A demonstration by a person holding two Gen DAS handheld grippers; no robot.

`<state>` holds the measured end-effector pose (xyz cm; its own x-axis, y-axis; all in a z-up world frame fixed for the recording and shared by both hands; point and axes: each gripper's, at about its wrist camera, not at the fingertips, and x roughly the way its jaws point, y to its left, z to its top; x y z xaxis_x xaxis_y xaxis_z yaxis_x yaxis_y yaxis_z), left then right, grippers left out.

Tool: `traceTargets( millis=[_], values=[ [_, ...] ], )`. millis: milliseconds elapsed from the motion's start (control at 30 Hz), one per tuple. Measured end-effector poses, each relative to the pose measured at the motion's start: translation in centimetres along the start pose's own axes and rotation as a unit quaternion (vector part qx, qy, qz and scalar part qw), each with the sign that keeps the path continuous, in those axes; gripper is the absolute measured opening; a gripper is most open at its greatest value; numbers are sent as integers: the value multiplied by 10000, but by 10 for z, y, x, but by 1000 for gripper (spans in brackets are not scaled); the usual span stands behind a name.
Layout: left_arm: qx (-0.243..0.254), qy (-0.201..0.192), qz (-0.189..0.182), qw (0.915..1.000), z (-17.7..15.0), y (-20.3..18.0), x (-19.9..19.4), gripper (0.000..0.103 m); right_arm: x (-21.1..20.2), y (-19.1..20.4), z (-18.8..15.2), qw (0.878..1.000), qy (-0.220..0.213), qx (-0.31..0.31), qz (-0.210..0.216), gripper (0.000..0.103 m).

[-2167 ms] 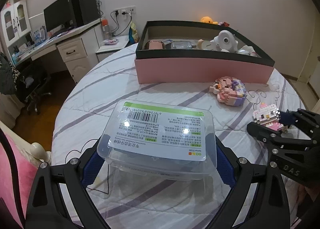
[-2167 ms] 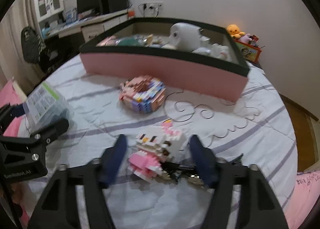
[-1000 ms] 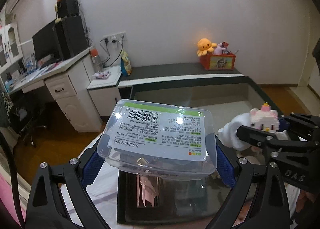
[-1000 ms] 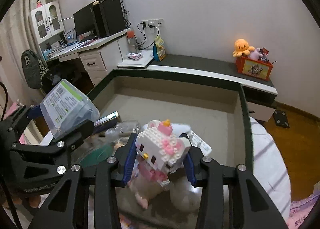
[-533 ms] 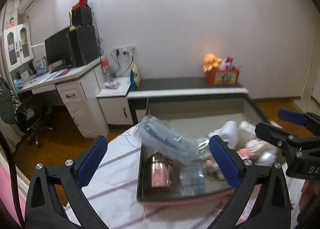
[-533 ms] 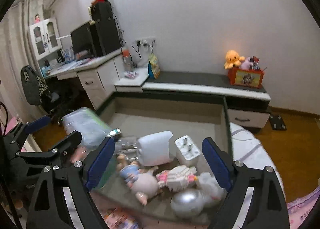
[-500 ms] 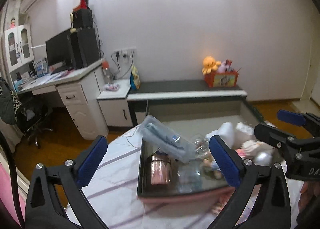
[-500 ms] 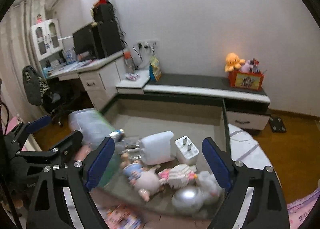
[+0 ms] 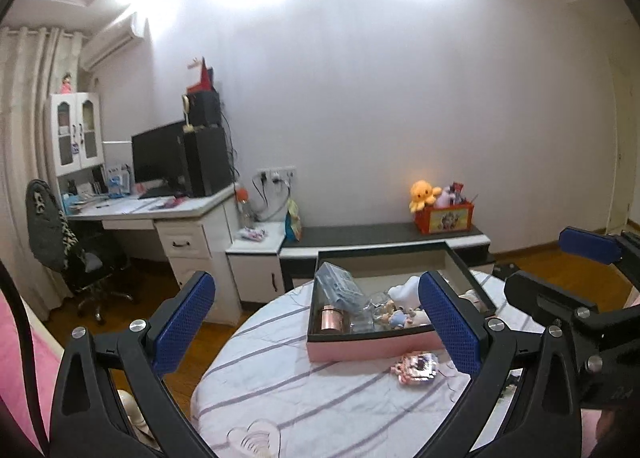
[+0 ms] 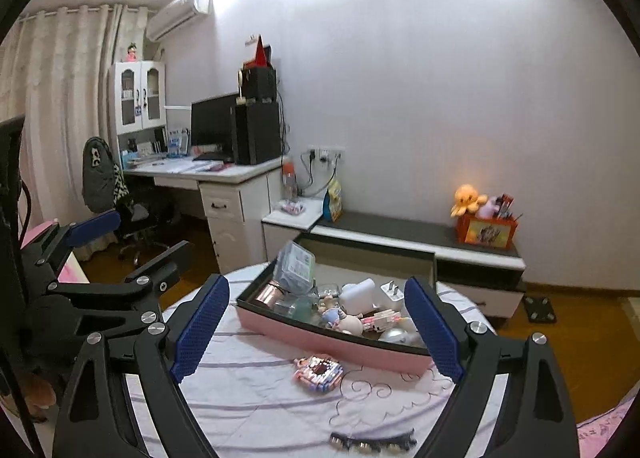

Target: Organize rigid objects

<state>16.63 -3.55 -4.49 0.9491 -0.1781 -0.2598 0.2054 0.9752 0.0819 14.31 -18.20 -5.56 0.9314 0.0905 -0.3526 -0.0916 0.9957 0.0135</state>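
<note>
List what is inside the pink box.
In the pink box: a clear plastic container leaning at the left end, a copper tin, a white charger, a doll, a block figure and a silver ball. Whatever lies beneath them is hidden.

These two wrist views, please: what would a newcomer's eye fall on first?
Probably the pink box at the far side of the round table, crammed with toys and a clear plastic container. Next, the colourful block toy lying alone on the striped cloth just in front of it, framed by the open, empty right tool.
</note>
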Motion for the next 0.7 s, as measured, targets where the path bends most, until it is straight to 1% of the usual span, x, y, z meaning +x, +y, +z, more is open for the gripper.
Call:
traceTargets(
  millis=[67, 167, 400, 500, 700],
  values=[
    [-41, -77, -8, 10000, -1, 1, -18, 103, -19, 5, -2, 9999, -123, 9, -5, 91],
    [-103, -192, 93, 9997, -5, 3, -50, 103, -41, 13, -4, 9997, -237, 19, -33, 91],
    [-183, -322, 269, 9990, -9, 8, -93, 103, -80, 32, -14, 9991, -417, -5, 36, 91],
    [-140, -406, 298, 9986, -8, 8, -106, 103, -91, 34, -15, 9988, -489, -6, 75, 91],
    [-122, -556, 340, 9978, -4, 8, -117, 103, -105, 37, -13, 9979, -630, 3, 117, 91]
  ],
)
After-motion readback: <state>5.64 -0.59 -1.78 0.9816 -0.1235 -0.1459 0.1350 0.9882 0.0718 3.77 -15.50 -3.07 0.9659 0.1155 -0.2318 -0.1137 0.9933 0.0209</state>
